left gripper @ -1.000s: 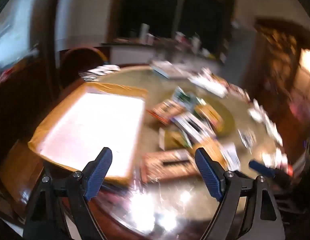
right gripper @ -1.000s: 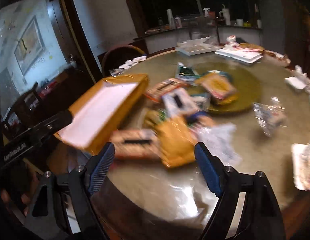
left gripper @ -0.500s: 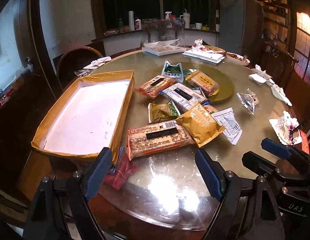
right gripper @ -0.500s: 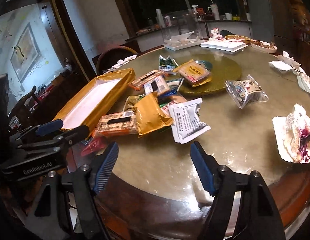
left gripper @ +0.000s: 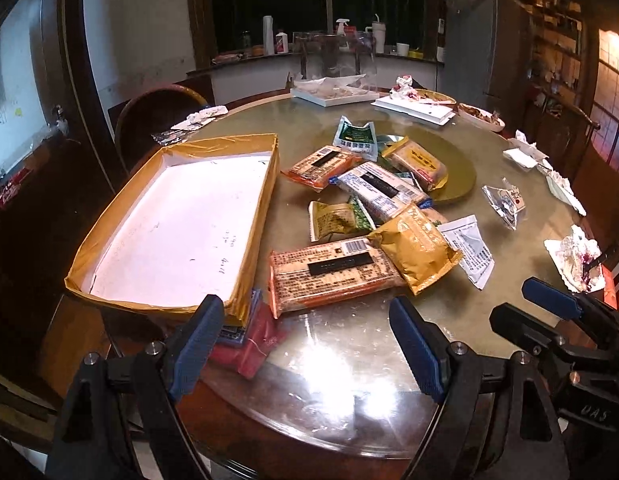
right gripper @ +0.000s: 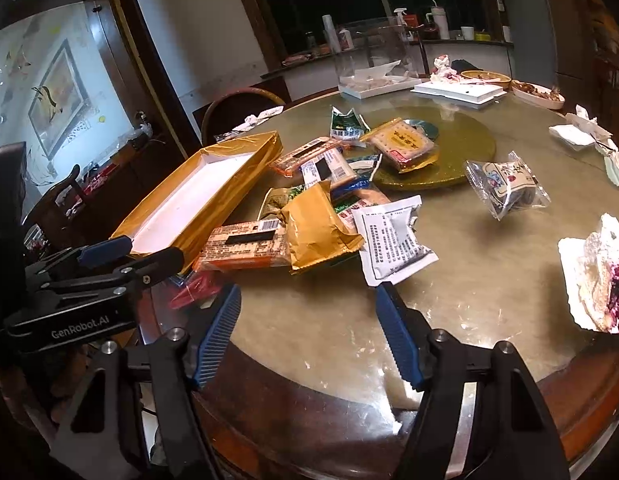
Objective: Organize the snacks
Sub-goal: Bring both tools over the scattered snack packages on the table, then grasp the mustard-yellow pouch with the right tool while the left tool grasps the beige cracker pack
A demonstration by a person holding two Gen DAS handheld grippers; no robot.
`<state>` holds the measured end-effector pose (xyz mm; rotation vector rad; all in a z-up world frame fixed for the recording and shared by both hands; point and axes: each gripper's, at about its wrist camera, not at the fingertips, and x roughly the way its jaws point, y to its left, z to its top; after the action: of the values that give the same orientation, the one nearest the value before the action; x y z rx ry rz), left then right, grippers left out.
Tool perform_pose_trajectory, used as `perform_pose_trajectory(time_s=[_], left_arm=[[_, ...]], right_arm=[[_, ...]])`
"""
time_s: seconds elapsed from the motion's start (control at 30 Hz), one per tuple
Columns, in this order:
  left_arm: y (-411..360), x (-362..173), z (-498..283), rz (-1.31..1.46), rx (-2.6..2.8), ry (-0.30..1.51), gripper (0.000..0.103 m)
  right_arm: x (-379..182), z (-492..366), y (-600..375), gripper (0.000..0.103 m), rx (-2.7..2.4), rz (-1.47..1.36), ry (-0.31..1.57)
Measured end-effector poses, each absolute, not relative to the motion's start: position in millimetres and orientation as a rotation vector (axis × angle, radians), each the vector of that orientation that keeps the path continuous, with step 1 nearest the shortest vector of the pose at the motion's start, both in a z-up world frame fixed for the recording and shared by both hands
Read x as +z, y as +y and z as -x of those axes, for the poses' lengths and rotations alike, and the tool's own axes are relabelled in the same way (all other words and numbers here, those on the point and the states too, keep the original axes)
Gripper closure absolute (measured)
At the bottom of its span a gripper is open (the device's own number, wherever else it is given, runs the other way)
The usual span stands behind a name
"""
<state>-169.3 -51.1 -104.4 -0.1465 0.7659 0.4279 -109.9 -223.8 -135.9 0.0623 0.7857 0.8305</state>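
In the left wrist view, a shallow tray is set on the round table at centre left, and a heap of snack packets is spread just to its right. A long packet is laid at the near end of the heap, with a pouch overlapping its right end. A turntable is placed behind the heap, and a single packet is left apart at the right.

The round table had a glossy, smooth top over dark wood; beside the tray, taped in shiny yellow, lay glossy plastic snack packets.
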Motion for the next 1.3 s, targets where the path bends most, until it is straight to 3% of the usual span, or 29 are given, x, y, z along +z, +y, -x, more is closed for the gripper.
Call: perform_pose_trajectory(time_s=[0.3, 0.7, 0.83, 1.3], left_arm=[[-28, -107, 176, 0.176, 0.413, 0.763, 0.018], [-12, -107, 172, 0.144, 0.355, 0.773, 0.018], [-11, -104, 161, 0.125, 0.248, 0.790, 0.018], [-31, -146, 57, -0.125, -0.111, 1.064, 0.018]], right_arm=[[-138, 91, -199, 0.037, 0.845, -0.034, 0.823], [-159, 35, -119, 0.033, 0.802, 0.155, 0.913], [-164, 45, -125, 0.050, 0.774, 0.197, 0.902], [-171, 65, -201, 0.051, 0.809, 0.012, 0.894]])
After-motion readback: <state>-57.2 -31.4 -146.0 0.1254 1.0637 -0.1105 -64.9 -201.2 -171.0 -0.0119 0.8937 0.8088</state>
